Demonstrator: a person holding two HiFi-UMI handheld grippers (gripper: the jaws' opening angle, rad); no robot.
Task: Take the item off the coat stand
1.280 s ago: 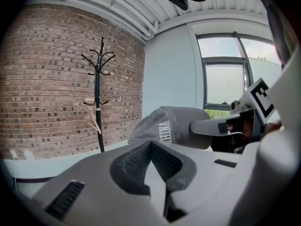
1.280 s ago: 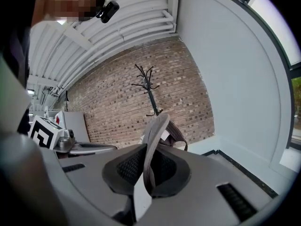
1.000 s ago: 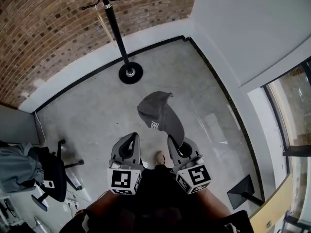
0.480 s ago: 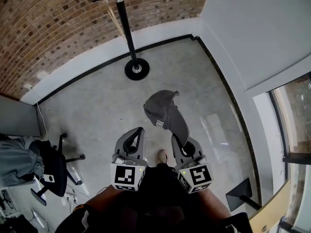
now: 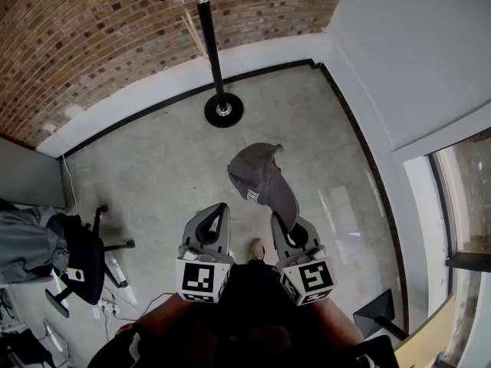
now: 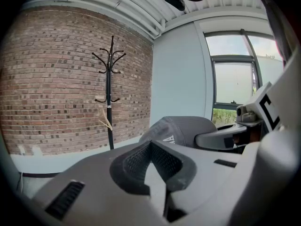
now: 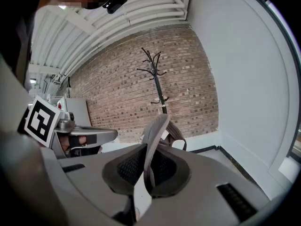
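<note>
Our right gripper point(image 5: 285, 228) clamps the cap point(image 5: 257, 176) by its brim, crown stretching ahead toward the coat stand point(image 5: 213, 52) yet well apart from it, our left gripper point(image 5: 212, 225) beside, jaws together, empty.

The cap point(image 5: 261, 182) pinched in my right claw point(image 7: 146, 166) is matt grey cloth. My pads point(image 7: 127, 166) look ribbed and dull. The coat stand point(image 5: 212, 44) is black metal with a faint sheen, the brick wall point(image 5: 100, 44) is rough, and the floor point(image 5: 169, 167) is smooth concrete.

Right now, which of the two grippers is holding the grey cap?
The right gripper: its jaws pinch the brim of the cap. The left gripper is shut on nothing.
</note>
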